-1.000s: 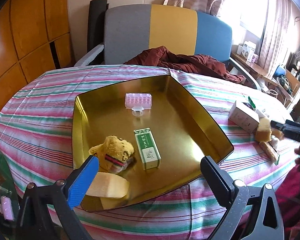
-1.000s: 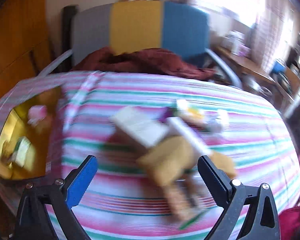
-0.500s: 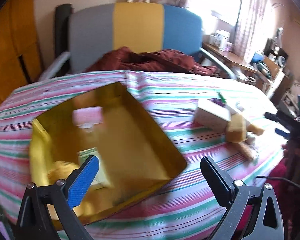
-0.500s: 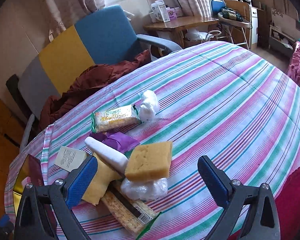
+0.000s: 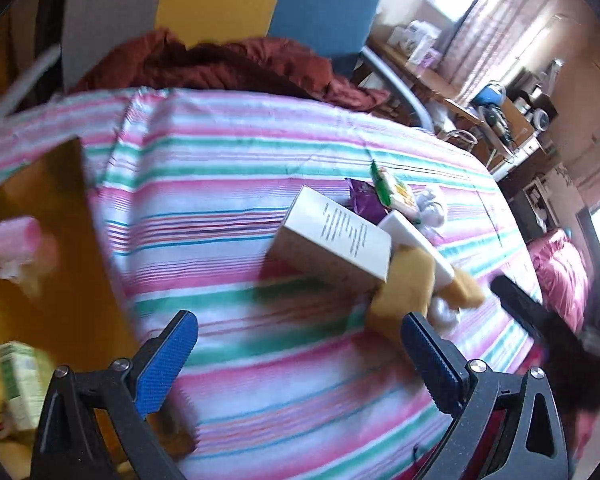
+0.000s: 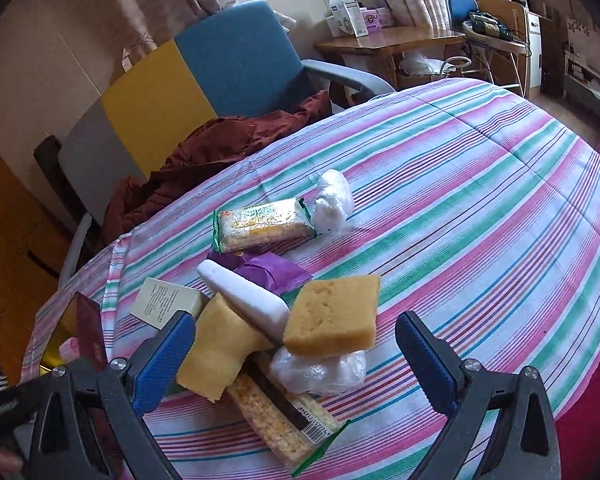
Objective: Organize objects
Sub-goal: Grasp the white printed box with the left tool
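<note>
A pile of loose items lies on the striped tablecloth. In the right wrist view my right gripper (image 6: 296, 356) is open and empty just in front of a tan sponge (image 6: 332, 314), a white tube (image 6: 244, 294), a yellow sponge (image 6: 216, 354), a clear plastic wad (image 6: 320, 372) and a cracker pack (image 6: 284, 416). A second cracker pack (image 6: 264, 224) and a purple wrapper (image 6: 272, 272) lie behind. My left gripper (image 5: 300, 356) is open and empty, facing a white box (image 5: 336, 240) in the same pile. The gold tray (image 5: 48, 264) sits at left, holding a pink item (image 5: 14, 236) and a green box (image 5: 20, 380).
A grey, yellow and blue chair (image 6: 204, 76) with a dark red cloth (image 6: 204, 148) stands behind the table. A wooden side table (image 6: 388, 40) with boxes is at the back right. A white plastic wad (image 6: 332, 200) lies beside the far cracker pack.
My left gripper has swung right from over the gold tray toward the pile. My right gripper has moved in closer to the pile. Both stay open.
</note>
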### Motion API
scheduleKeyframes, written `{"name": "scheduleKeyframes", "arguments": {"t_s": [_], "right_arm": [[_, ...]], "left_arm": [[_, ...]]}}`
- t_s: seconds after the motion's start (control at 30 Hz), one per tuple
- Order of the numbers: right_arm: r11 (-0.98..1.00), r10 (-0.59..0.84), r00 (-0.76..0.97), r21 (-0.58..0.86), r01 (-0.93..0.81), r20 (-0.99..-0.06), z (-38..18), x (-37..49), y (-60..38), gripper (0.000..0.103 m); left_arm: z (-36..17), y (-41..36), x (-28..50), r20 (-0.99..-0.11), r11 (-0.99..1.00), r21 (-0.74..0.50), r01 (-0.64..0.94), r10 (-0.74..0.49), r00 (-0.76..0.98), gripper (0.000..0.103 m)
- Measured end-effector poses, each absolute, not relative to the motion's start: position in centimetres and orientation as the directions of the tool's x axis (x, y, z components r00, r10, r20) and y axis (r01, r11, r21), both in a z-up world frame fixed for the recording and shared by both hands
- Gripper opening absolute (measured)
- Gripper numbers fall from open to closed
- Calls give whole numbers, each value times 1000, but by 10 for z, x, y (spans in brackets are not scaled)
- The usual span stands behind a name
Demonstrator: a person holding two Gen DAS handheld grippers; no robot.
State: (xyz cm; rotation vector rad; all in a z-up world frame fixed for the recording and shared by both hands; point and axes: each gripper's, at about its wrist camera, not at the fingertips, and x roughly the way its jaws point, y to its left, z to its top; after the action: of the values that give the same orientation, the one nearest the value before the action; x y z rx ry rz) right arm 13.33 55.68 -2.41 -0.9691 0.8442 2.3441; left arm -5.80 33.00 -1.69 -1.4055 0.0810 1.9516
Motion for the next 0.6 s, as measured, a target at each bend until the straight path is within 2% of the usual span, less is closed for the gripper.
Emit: {"name": "scheduleKeyframes", "arguments": {"t_s": [0.13,0.4,0.6], "right_arm": [[-690,154,-656,395,-607,-739,-25,134,562,102],[-706,120,-660,404,-582,-742,-27,130,560,102],[-706,108,-656,407,-579,-747,-29,129,559,102]], "left_arm": [[-40,353,-82,-859,-779,-427,-459,508,-62,102],[-71,392,-115,-876,-845,-456,-279,482,-26,102],[-77,414,-124,-892,-868,-419,-267,448,-57,102]]}}
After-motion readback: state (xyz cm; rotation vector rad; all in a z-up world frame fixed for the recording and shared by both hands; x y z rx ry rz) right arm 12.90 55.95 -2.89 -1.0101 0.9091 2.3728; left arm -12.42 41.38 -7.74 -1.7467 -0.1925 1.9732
